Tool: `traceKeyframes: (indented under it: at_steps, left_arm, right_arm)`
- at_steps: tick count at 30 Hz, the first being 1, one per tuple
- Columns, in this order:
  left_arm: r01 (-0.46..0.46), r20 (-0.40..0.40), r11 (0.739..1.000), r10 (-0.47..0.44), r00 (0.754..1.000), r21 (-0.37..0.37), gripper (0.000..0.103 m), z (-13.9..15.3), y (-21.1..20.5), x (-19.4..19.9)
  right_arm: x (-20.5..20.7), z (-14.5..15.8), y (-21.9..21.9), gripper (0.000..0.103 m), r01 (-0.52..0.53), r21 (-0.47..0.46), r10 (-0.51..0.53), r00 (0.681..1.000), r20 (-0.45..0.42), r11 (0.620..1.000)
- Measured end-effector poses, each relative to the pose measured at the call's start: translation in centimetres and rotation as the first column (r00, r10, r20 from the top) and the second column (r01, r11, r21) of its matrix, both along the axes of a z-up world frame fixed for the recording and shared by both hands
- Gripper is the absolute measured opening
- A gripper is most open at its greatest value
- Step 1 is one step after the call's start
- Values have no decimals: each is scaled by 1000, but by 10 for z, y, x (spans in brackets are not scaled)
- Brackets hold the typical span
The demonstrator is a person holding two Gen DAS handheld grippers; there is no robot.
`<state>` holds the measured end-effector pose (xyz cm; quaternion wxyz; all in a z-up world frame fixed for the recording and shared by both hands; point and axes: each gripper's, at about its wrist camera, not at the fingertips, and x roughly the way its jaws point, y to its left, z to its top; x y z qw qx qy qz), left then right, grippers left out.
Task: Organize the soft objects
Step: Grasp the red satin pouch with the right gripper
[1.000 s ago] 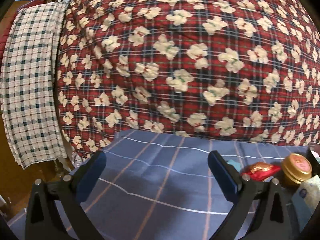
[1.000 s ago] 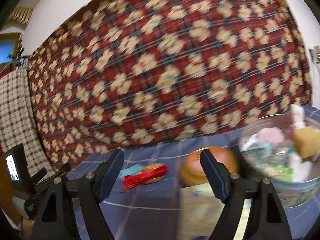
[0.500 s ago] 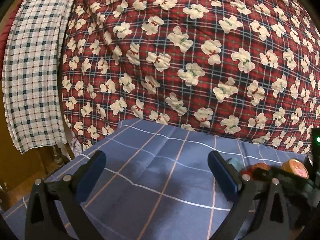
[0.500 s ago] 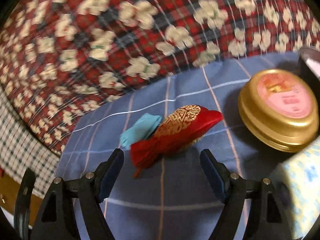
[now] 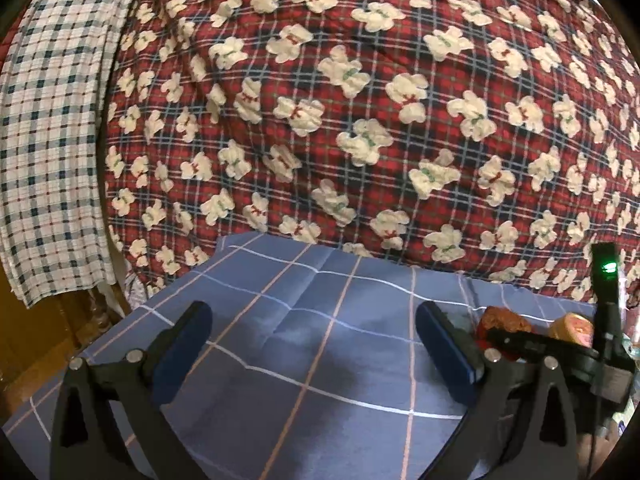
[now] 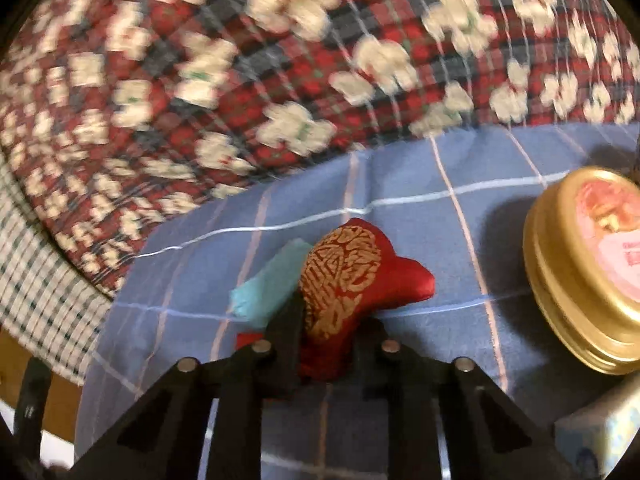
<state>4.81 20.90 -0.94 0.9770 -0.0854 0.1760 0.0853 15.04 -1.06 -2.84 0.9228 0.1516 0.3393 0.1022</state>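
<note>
- R cam only: my right gripper (image 6: 329, 330) has just closed, jaws pinching the red pouch (image 6: 348, 276) on the blue checked cloth (image 6: 400, 184); teal piece (image 6: 268, 284) touches pouch's left side, gold tin (image 6: 588, 268) well right of pouch.
- L cam only: left gripper (image 5: 316, 352) spread wide, nothing between, over bare cloth left of pouch (image 5: 506, 322).
- Room: cloth's left edge lies beyond that bare stretch; plaid quilt (image 5: 360, 120) walls off the far side behind pouch.

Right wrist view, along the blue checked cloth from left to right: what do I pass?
teal soft piece → red and gold pouch, pinched in the shut right gripper → gold round tin with pink lid; a pale patterned box shows in the lower right corner.
</note>
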Motion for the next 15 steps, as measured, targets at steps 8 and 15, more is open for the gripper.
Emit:
traceKeyframes:
  at_steps: [8,15]
  left_arm:
    - [147,-2,989,-147,989,-12,103,1,-13,2]
    - [326,-114,945,-325,939,-14,103,-4,-55,33]
  right_arm:
    - [-101,59,-2,20,-126,-139,166,928,335,982]
    - [-128,64,-32,20,-90,-182,158,899,409,979]
